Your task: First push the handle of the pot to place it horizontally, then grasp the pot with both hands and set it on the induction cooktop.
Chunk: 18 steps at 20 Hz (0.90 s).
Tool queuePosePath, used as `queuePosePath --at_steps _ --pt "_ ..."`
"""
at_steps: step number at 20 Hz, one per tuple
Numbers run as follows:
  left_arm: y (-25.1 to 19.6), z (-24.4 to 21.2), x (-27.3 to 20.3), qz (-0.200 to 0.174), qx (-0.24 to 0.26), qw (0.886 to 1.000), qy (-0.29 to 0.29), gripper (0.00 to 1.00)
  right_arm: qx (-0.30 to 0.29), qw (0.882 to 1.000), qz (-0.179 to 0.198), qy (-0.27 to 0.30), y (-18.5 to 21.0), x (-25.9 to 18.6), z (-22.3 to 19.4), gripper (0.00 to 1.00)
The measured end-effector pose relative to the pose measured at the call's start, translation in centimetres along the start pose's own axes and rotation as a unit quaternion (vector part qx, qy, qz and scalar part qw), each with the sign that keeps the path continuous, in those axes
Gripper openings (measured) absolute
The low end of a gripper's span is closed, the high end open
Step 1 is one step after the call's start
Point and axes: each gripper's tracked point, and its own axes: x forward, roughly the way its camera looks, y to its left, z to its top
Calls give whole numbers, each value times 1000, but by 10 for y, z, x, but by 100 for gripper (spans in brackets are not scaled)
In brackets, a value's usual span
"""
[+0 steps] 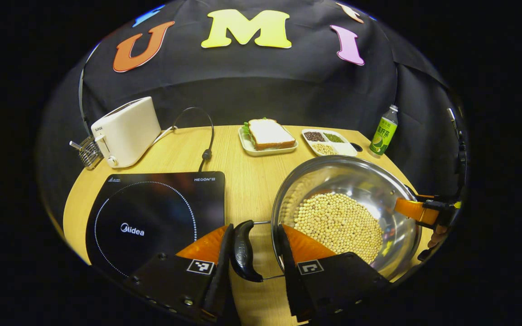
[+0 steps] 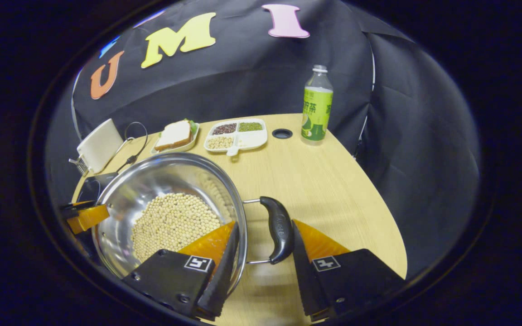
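Steel pot [image 1: 347,181] holds pale beans [image 1: 338,224], black handles [image 1: 243,253].

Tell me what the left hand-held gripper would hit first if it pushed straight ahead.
Probably the black plastic pot handle, already between the open fingers of the left hand-held gripper. Its wire brackets lead to the shiny steel pot of soybeans, next in line; depth is unclear.

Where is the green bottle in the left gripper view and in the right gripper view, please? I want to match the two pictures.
Left gripper view: the green bottle stands at the far right edge of the table, behind the pot.
Right gripper view: the bottle stands at the table's far edge, right of centre.
Shared landmark: the divided tray of beans lies just left of it in both.
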Motion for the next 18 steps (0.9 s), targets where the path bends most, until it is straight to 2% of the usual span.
queuePosePath --at_steps 1,2,3,10,18 --pt "-2 0 -6 -3 1 1000 -3 52 4 1000 -1 -2 -2 -9 -2 65" --pt "-4 0 -13 -7 1 1000 -7 61 7 1000 -4 -5 -4 -19 -2 66" --pt "-6 2 -20 -10 0 1000 -11 52 9 1000 -6 -11 -5 -28 -1 65" --pt "4 18 -81 -22 -5 998 -52 52 -3 999 -13 -47 13 -100 10 65" --pt "60 34 -138 2 -17 994 -107 52 -23 996 15 -82 81 -148 28 65"
